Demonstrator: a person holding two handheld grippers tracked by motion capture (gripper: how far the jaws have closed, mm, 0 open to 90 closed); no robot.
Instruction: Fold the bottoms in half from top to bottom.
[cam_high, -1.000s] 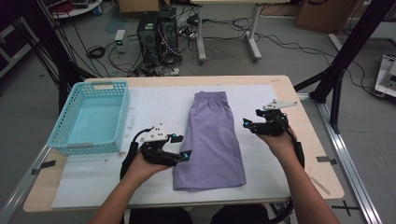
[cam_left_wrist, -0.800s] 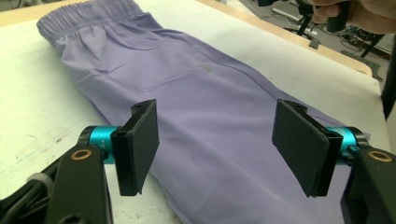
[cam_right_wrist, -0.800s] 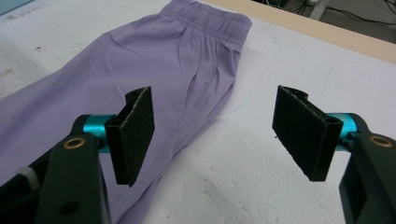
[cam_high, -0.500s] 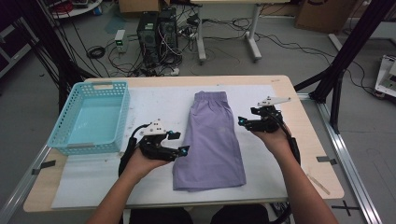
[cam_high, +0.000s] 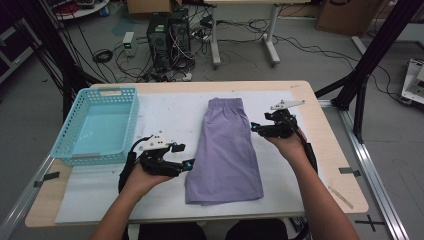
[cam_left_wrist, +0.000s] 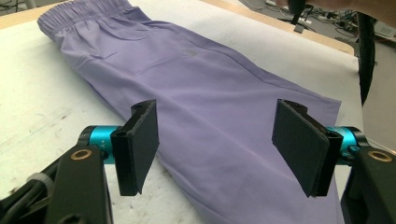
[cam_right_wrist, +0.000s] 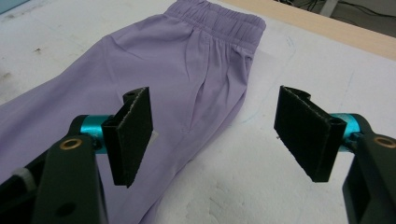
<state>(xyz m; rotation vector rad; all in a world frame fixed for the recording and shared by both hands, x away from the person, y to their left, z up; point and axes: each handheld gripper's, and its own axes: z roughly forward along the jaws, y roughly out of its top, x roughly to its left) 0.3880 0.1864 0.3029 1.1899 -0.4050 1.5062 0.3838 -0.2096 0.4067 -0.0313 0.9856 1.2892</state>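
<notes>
A pair of lilac shorts (cam_high: 225, 145) lies flat on the white sheet, waistband at the far end and leg hems near the front edge. My left gripper (cam_high: 185, 156) hovers at the shorts' left edge, low over the sheet, jaws open and empty. In the left gripper view the open left gripper (cam_left_wrist: 215, 144) frames the shorts (cam_left_wrist: 210, 88) along their length. My right gripper (cam_high: 256, 129) hangs by the shorts' right edge, open and empty. The right gripper view has the right gripper (cam_right_wrist: 215, 133) above the shorts (cam_right_wrist: 177, 51) near the waistband side.
A light blue plastic basket (cam_high: 107, 91) stands empty at the table's left. The white sheet (cam_high: 165, 112) covers most of the wooden table (cam_high: 312, 107). Computer towers (cam_high: 167, 30) and cables lie on the floor beyond the far edge.
The left gripper has drawn back a little to the left, off the shorts' edge. The right gripper has risen slightly and shifted left toward the shorts. The shorts have not moved.
</notes>
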